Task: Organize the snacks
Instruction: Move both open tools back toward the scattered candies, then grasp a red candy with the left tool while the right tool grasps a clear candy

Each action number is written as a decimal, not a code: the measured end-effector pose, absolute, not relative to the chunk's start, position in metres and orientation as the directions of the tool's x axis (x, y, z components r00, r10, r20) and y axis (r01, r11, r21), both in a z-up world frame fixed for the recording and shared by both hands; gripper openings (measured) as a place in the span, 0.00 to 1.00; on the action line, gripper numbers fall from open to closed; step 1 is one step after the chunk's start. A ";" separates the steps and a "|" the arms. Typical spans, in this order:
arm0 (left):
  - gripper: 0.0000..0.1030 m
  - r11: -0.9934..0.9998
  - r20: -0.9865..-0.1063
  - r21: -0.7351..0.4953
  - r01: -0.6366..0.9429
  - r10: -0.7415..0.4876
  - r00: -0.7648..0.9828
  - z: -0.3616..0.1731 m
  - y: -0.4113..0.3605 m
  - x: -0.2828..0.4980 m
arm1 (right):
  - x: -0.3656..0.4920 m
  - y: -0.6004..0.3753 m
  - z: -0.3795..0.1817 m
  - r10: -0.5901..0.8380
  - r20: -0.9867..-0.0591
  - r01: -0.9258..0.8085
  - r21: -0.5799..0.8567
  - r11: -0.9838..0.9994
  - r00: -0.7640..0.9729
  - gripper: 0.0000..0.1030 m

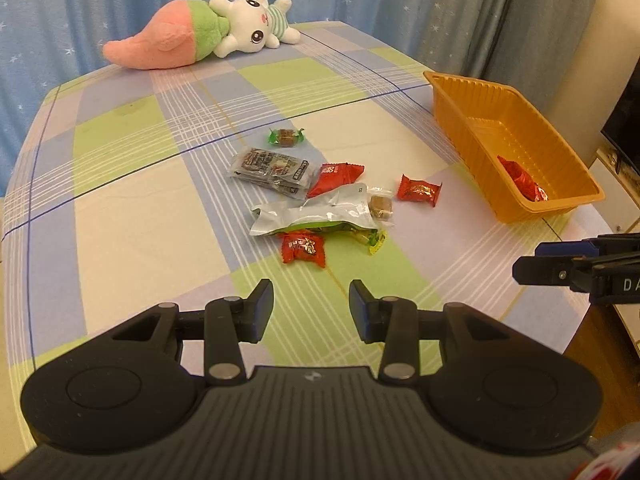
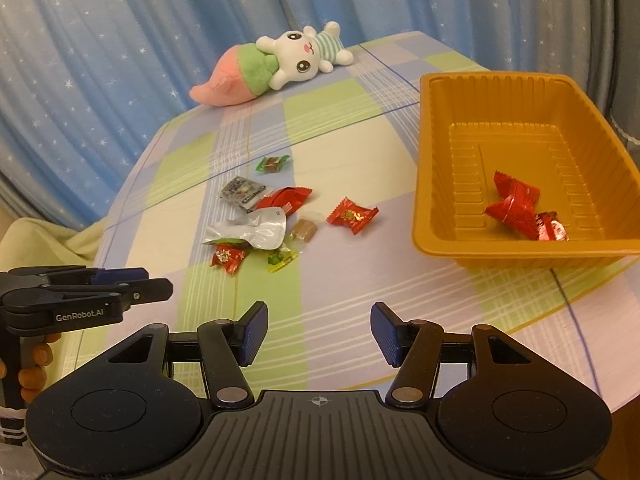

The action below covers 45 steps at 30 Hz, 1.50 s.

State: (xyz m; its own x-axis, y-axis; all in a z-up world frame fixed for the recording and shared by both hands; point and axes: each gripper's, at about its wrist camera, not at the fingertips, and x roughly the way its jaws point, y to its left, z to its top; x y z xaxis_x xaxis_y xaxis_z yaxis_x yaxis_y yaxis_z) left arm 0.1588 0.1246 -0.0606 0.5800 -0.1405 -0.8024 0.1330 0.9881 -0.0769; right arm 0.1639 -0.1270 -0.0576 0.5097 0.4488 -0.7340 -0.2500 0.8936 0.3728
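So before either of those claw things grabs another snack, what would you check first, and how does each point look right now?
1. Left gripper empty, jaws apart: ok.
2. Right gripper empty, jaws apart: ok.
3. Orange tray has room, only red wrapped candies inside: ok.
4. Lone red candy lies apart from the pile, free to grab: ok.
5. Silver pouch overlaps other snacks, so not free to lift alone: not ok.
6. Tray steady on the cloth: cannot tell.

We see loose snacks heaped mid-counter: red candies, a silver pouch, a dark packet, green-wrapped sweets | one red candy lies apart, toward the tray | orange tray upright at right, two red wrappers inside
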 end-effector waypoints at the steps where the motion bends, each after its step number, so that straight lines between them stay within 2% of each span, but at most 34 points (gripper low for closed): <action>1: 0.37 0.987 -0.803 -0.079 0.139 -0.146 0.579 -0.063 0.125 0.162 | 0.164 -0.125 -0.059 0.444 -0.736 -0.244 0.371 0.896 0.512 0.56; 11: 0.37 0.984 -0.802 -0.100 0.148 -0.168 0.573 -0.085 0.119 0.191 | 0.179 -0.110 -0.068 0.423 -0.739 -0.222 0.360 0.906 0.525 0.56; 29: 0.35 0.993 -0.822 -0.056 0.100 -0.103 0.560 -0.117 0.116 0.226 | 0.202 -0.096 -0.079 0.442 -0.744 -0.249 0.366 0.897 0.501 0.56; 36: 0.23 0.993 -0.819 -0.064 0.103 -0.111 0.563 -0.121 0.119 0.227 | 0.207 -0.091 -0.080 0.453 -0.742 -0.264 0.368 0.891 0.493 0.56; 45: 0.22 0.992 -0.815 -0.074 0.101 -0.118 0.567 -0.113 0.134 0.213 | 0.219 -0.076 -0.081 0.458 -0.737 -0.293 0.355 0.888 0.497 0.55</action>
State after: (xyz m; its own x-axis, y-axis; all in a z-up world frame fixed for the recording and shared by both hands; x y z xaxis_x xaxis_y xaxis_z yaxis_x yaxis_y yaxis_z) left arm 0.2132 0.1337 -0.1133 0.5673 -0.1181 -0.8150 0.1008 0.9922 -0.0736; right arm 0.2189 -0.0762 -0.0815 0.4967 0.4585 -0.7370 -0.2931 0.8878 0.3548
